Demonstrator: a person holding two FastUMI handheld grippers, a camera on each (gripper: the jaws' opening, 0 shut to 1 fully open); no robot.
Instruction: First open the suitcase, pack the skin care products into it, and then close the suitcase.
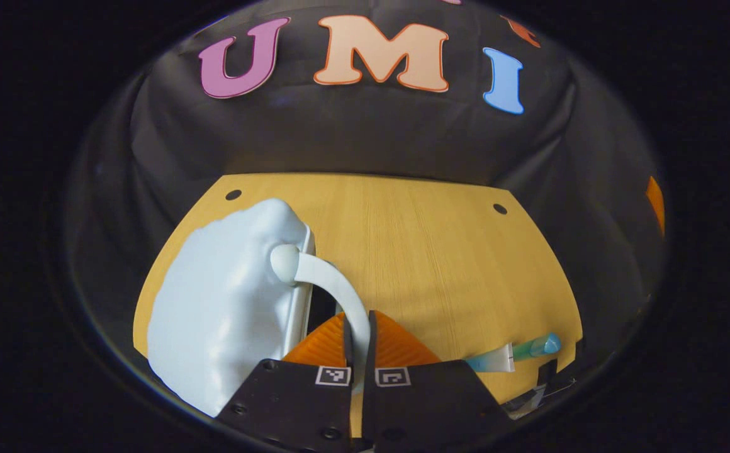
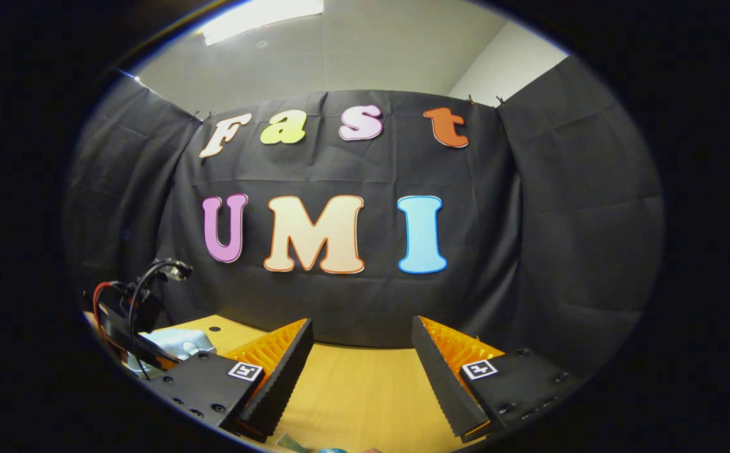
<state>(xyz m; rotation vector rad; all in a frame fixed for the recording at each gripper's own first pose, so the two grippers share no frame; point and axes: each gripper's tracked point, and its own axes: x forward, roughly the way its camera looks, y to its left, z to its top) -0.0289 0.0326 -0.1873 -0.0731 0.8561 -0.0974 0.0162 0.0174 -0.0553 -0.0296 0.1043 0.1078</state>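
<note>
In the left gripper view a pale blue suitcase [image 1: 220, 308] lies on the left part of the wooden table [image 1: 428, 251]. Its white curved handle [image 1: 333, 283] runs down between my left gripper's [image 1: 360, 322] orange fingers, which are shut on it. A dark gap shows beside the suitcase's white rim [image 1: 305, 283]. A white and teal skin care tube [image 1: 516, 353] lies near the table's front right edge. In the right gripper view my right gripper [image 2: 362, 346] hangs open above the table [image 2: 352, 390] with nothing between its fingers, and the suitcase [image 2: 179, 345] peeks out low on the left.
The left gripper's body with red and black cables [image 2: 129, 311] sits at the left of the right gripper view. Two dark holes [image 1: 499, 208] mark the table's far corners. Black cloth walls close in the back and both sides.
</note>
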